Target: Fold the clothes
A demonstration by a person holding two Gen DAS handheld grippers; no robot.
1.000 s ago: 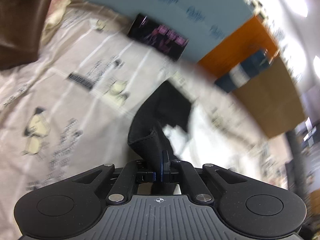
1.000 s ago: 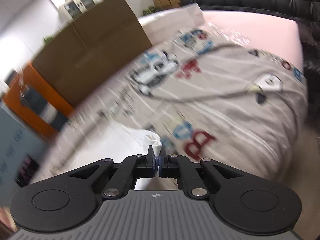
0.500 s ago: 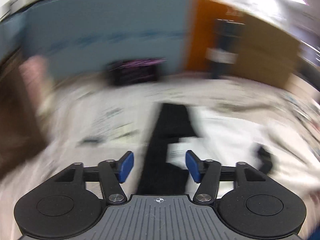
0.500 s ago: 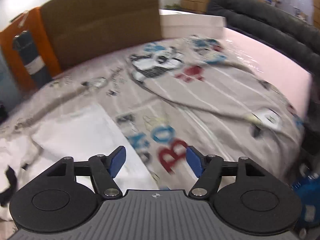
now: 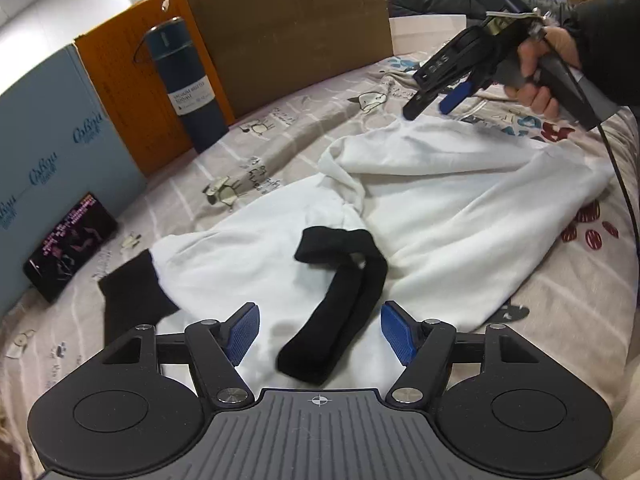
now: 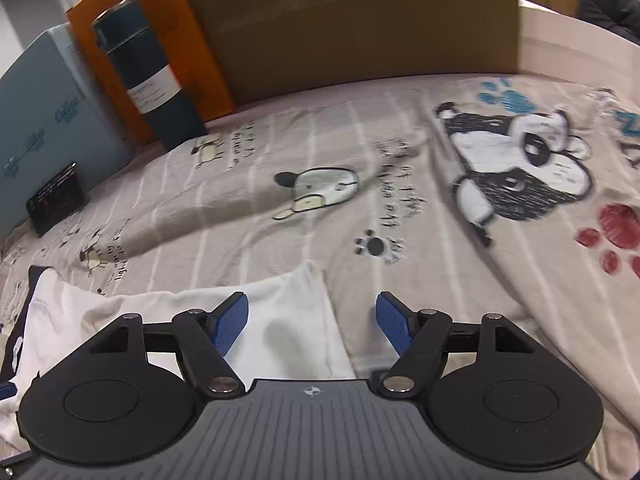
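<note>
A white garment with black cuffs lies rumpled on the bed. One black cuffed sleeve lies folded across its middle; another black cuff sticks out at the left. My left gripper is open and empty, just above the black sleeve. My right gripper is open and empty above a white corner of the garment. It also shows in the left wrist view, held over the garment's far edge.
The bed has a grey cartoon-print sheet. At its far side stand a dark blue flask, a phone, a blue box, an orange box and a cardboard box.
Both grippers were shut on the garment a second ago, the left on the black sleeve. Both have let go, opened and pulled back; the garment now lies on the bed.
</note>
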